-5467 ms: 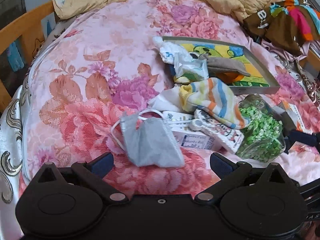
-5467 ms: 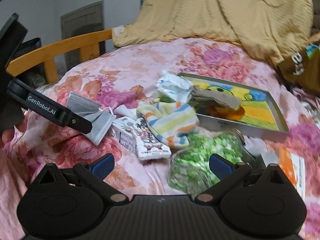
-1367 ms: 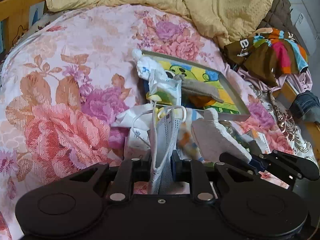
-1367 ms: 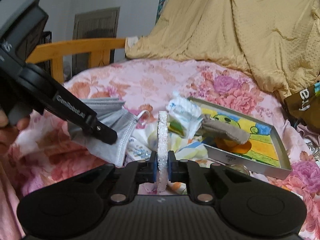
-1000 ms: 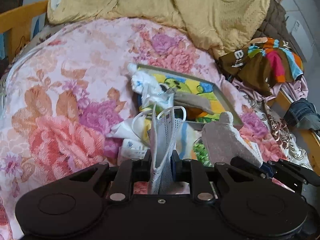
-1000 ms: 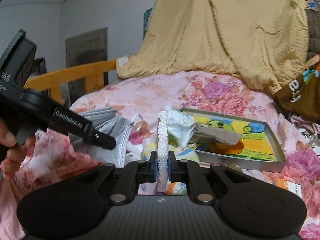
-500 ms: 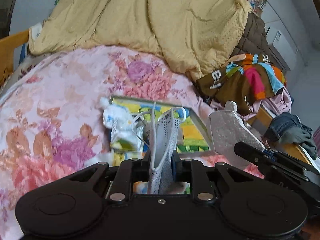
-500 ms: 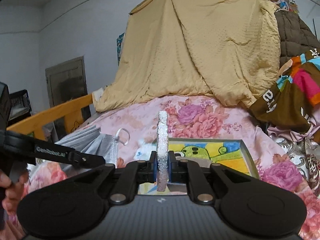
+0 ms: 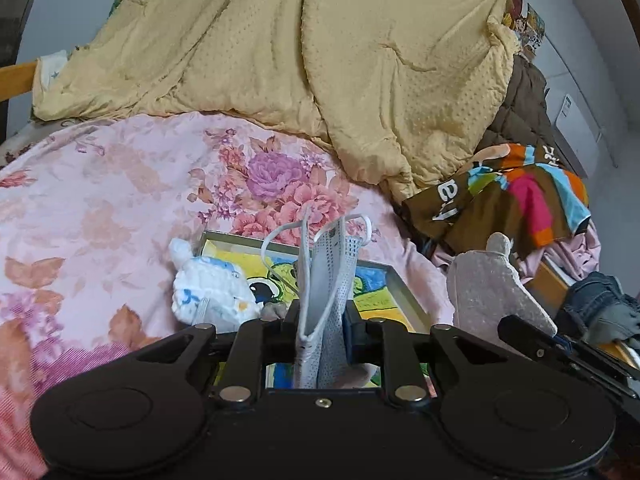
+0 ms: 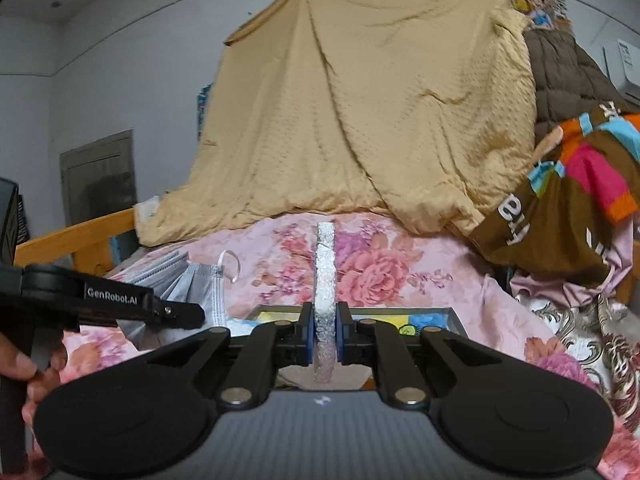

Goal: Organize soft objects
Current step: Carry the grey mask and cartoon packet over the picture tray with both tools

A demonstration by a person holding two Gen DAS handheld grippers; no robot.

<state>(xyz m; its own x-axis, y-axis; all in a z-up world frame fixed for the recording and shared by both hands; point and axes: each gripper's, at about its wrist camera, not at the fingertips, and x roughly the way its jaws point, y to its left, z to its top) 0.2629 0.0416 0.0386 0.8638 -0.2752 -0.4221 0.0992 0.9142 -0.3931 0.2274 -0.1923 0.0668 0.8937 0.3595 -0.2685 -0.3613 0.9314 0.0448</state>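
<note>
Face mask (image 9: 326, 280), grey, stands pinched upright in the left gripper (image 9: 322, 330) above the bed's (image 9: 100, 208) floral cover, near the tray's (image 9: 404, 292) front edge; the right gripper (image 10: 323, 334) clamps a pale fuzzy insole (image 10: 325, 280).

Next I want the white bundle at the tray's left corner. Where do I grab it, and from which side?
Free a tool first: the left tool holds the mask, the right tool the pad. Then probably pinch the white bundle across its puffy middle, from above on its bedspread side: its other side rests against the tray rim.
</note>
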